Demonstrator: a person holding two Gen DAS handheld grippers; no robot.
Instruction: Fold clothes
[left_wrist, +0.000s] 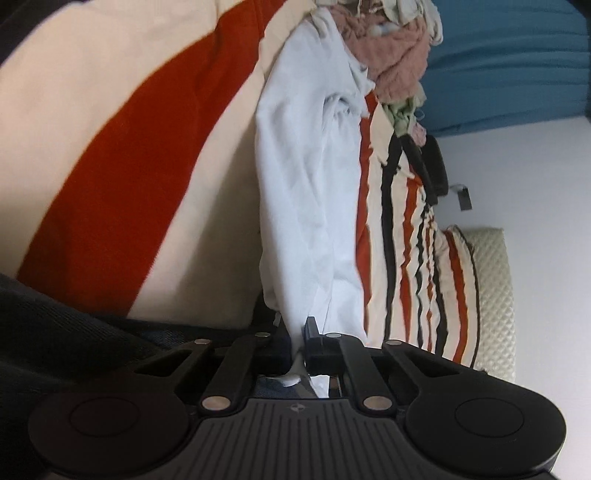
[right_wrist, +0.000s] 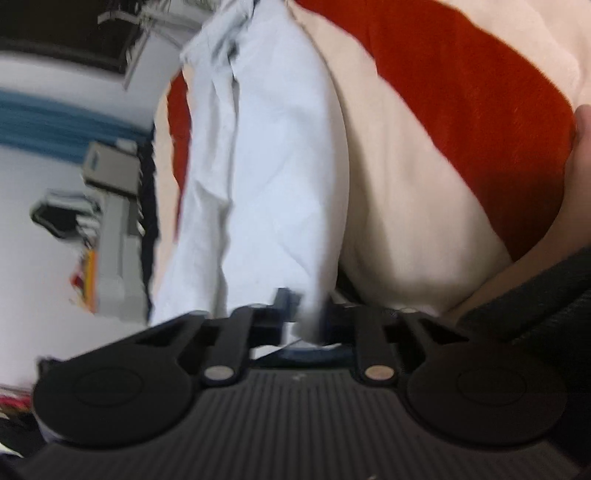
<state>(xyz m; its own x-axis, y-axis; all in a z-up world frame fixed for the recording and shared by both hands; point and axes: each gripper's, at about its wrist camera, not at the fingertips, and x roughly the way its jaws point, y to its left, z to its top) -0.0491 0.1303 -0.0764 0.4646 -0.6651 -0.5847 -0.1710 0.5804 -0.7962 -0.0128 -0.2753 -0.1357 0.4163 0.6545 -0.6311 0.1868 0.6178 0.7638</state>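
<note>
Nearest the lens in both wrist views we see our own black tongs, and between each pair a pinch of the pale blue-white cotton garment: the left tongs are drawn narrow on a gathered fold of it, and the right tongs are likewise nipped tight on another part of the cloth, though that view is blurred. The garment runs away from both pairs in a long, creased band and lies over the cream bedspread with broad rust-red stripes, so we judge we have it by two points of one edge and are about to lift or stretch it flat. To do this well we should pull the two grips apart evenly until the cloth between them is taut, keep both at one level, and shake out the creases before laying it down. Beyond the garment, in the left view, a heap of unfolded clothes in dusty pink and pale green sits at its far end, touching it, so we must draw the garment toward us rather than drag the heap along. The striped bedspread beside the garment looks bare and gives room to spread it; a bare forearm lies at the right edge of the right view, near those tongs.
</note>
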